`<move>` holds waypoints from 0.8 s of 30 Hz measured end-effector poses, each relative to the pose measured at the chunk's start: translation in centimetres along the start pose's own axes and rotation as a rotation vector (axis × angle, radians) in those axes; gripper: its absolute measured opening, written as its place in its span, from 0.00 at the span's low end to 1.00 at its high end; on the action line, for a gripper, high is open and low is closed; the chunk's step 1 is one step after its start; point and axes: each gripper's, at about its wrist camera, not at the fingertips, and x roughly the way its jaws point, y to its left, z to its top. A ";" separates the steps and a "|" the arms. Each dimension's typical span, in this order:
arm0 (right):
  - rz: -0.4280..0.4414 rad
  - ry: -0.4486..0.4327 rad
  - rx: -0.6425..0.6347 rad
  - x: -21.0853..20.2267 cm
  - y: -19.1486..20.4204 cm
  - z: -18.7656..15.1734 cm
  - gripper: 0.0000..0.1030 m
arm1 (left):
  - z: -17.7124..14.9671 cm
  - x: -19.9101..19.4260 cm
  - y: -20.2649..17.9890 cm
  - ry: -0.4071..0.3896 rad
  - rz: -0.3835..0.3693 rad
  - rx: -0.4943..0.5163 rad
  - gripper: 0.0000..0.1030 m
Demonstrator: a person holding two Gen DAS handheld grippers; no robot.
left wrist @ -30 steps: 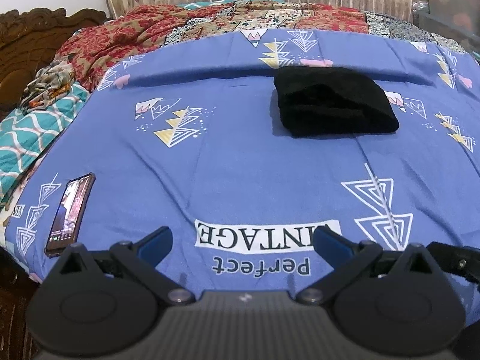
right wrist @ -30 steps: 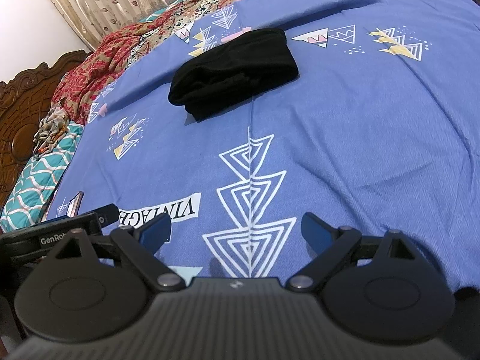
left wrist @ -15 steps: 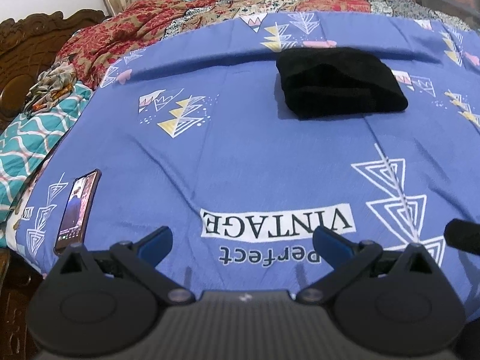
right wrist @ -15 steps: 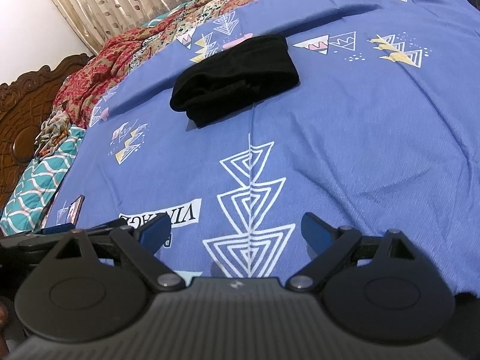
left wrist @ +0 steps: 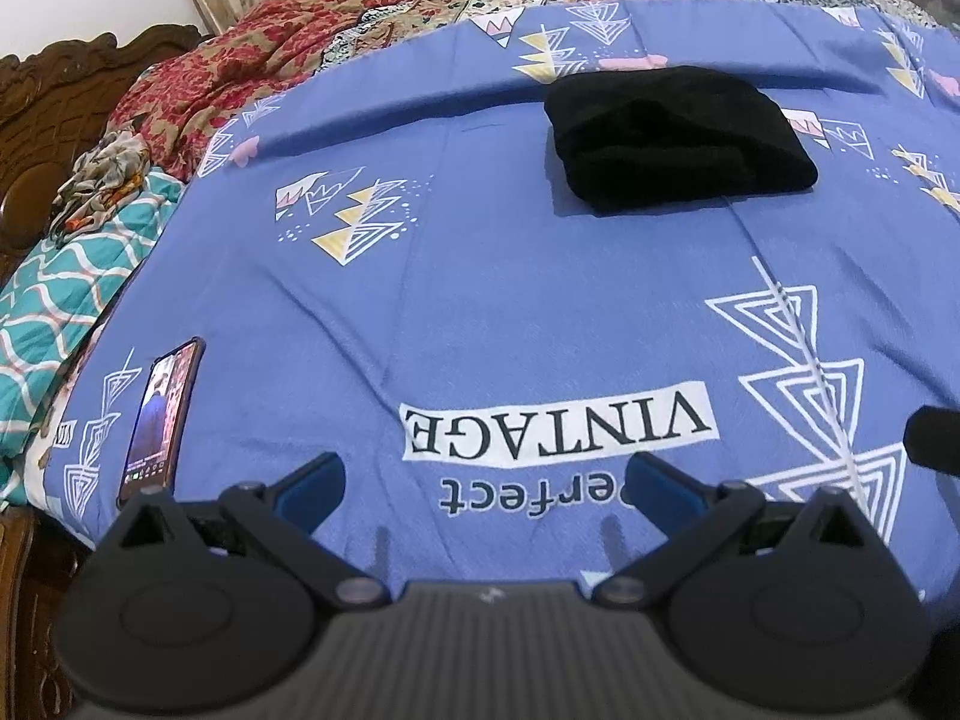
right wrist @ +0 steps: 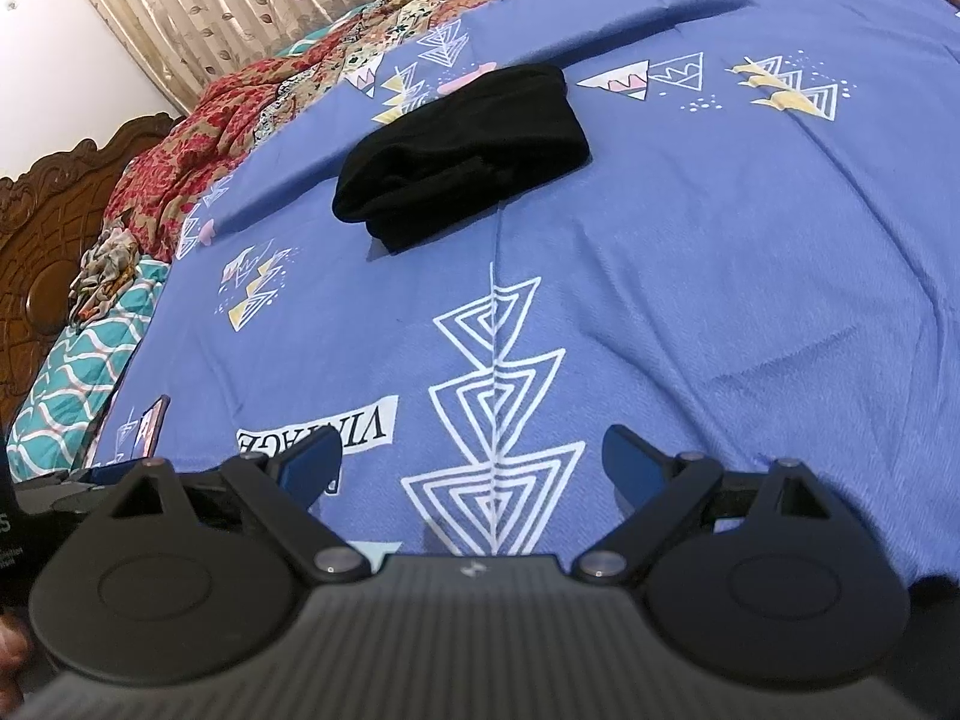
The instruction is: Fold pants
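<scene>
A bed covered by a blue cotton sheet (left wrist: 480, 300) printed with white triangles and the words "Perfect VINTAGE" fills both wrist views. The black fabric pants (left wrist: 678, 144), already folded into a compact, thick rectangle, lie toward the far edge of the bed, roughly midway along it, well apart from both claws.

The left claw (left wrist: 483, 480) hovers over the near edge of the bed with its blue-padded fingers spread wide and nothing between them. The right claw (right wrist: 474, 459) hovers beside it over the same near edge, likewise spread wide and empty.

By the look of the bundle, the folding appears finished or nearly so. The risk from here would be a further touch: the stacked layers look soft and loose, so a claw catching only the top layer could drag the fold open, and a push from the side could slide the bundle and rumple the sheet beneath it.

A dark smartphone (left wrist: 159, 414) with a lit screen lies on the sheet near the left near corner of the bed, close beside the left claw; a careless sweep could knock it off the edge. A red patterned quilt (left wrist: 240, 66) is bunched along the far left side, a teal wavy-patterned cloth (left wrist: 66, 276) lies at the left edge, and a carved wooden headboard (right wrist: 42, 240) stands beyond. Nothing lies between the claws and the pants.
</scene>
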 end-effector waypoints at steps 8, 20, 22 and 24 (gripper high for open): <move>0.002 0.003 0.004 0.0 -0.1 0.0 0.92 | -0.1 0.0 0.0 0.003 -0.001 0.004 1.00; 0.002 0.005 0.003 0.0 0.0 -0.1 0.92 | -0.1 0.1 0.0 0.004 -0.005 0.004 1.00; 0.002 0.005 0.004 0.0 0.0 -0.1 0.92 | -0.1 0.1 0.0 0.006 -0.002 -0.001 1.00; 0.002 0.004 0.004 0.1 0.0 -0.1 0.92 | -0.1 0.1 0.1 0.007 0.000 -0.008 1.00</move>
